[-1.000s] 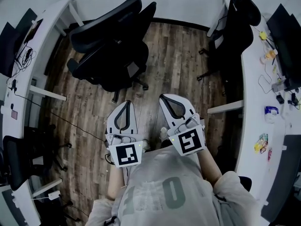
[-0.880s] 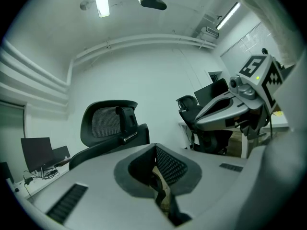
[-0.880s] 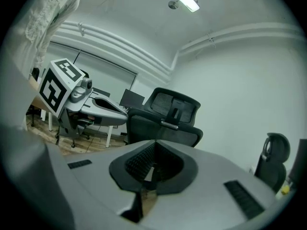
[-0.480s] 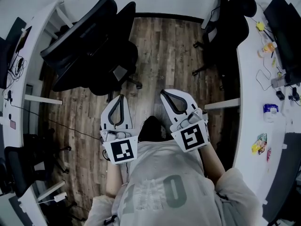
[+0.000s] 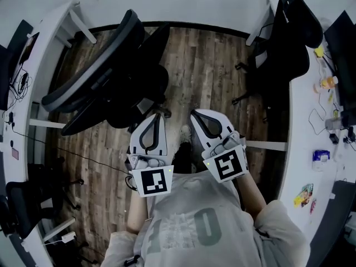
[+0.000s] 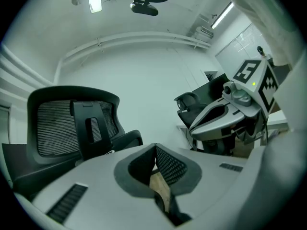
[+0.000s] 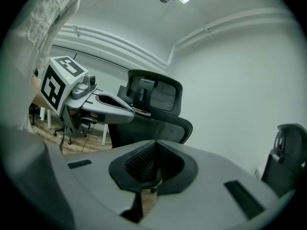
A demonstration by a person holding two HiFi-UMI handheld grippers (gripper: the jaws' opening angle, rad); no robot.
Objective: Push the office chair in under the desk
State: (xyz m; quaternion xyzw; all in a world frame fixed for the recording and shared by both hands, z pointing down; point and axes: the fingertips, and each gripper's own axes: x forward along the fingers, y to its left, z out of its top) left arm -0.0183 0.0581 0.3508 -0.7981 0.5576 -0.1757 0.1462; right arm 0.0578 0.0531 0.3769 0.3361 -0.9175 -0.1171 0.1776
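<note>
Got the left gripper [image 5: 156, 117] and right gripper [image 5: 194, 115] both pinched fully shut, nothing between the jaws. Held side by side, low over the wood floor [image 5: 211, 65]. Can see the chair [image 5: 105, 77] just ahead and to the left, out in the open beside the left desk [image 5: 47, 35], not tucked under yet. Can't tell about contact.

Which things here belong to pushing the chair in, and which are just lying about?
Job: office chair, out on the floor; left desk beside it; left gripper, right gripper, both shut, empty.
Lying about: second chair by the right desk; third chair at lower left; cables on the left desk.
</note>
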